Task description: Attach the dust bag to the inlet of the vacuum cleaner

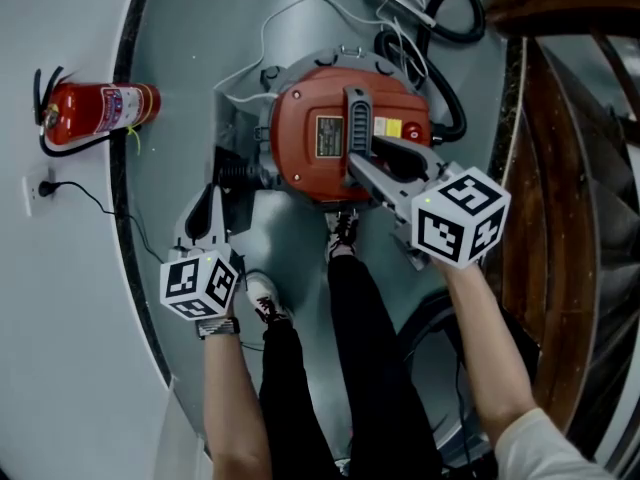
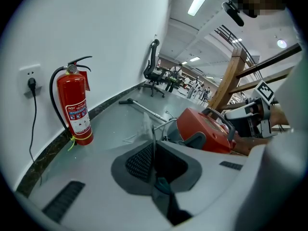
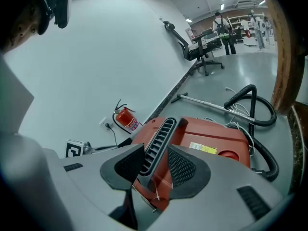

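The vacuum cleaner's red top [image 1: 340, 128] [image 2: 207, 129] [image 3: 216, 138] lies on the grey floor ahead of the person's feet. A black ribbed handle [image 1: 357, 118] [image 3: 161, 134] runs across it. My right gripper [image 1: 365, 168] [image 3: 156, 162] is shut on that handle, one pad on each side. My left gripper [image 1: 213, 203] [image 2: 154, 162] hangs at the vacuum's left side. It is shut on a thin pale sheet [image 2: 144, 124], seen edge-on, which looks like the dust bag's edge. The inlet is hidden.
A red fire extinguisher [image 1: 100, 110] [image 2: 74, 109] stands at the white wall, beside a plugged socket [image 1: 40, 190]. The black hose [image 1: 440, 8] [image 3: 255, 109] and metal wand [image 2: 144, 107] lie behind the vacuum. A wooden stair [image 1: 570, 168] rises on the right. The person's legs [image 1: 350, 348] stand close in front.
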A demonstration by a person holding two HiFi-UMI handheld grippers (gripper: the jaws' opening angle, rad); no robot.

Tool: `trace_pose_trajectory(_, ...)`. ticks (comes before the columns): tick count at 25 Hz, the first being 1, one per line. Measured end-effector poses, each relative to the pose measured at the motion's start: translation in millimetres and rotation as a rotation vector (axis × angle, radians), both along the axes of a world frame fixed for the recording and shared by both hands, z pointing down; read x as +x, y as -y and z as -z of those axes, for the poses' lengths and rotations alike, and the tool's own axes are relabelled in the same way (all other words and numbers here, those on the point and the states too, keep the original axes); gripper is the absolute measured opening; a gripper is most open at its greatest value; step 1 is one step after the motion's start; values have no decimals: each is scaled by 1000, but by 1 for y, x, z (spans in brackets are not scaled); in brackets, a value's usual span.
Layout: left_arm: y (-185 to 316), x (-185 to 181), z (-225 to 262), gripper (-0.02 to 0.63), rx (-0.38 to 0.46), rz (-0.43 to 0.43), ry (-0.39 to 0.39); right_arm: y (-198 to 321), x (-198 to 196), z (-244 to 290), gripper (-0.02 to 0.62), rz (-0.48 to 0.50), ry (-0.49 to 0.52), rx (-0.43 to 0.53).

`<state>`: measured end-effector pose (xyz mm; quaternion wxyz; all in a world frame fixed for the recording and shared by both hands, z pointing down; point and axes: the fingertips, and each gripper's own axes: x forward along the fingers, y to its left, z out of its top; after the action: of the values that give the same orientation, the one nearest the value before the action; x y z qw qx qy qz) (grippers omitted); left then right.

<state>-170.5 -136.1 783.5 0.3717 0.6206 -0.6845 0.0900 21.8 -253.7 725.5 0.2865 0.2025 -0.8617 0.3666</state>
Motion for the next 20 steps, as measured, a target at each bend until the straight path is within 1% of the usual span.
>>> trace_pose_trajectory(8,3,4,3,23,-1,-16,-34,-1,-2,-1,150,19,14,2)
trace_pose_trajectory(15,6,9,5,28,0,-54,-24,-2,-3,-1,152,28,20,-6)
trace_pose_trajectory(20,8,13,6,30,-7,-100,-15,-2,-3,-2,153,27,20,-7)
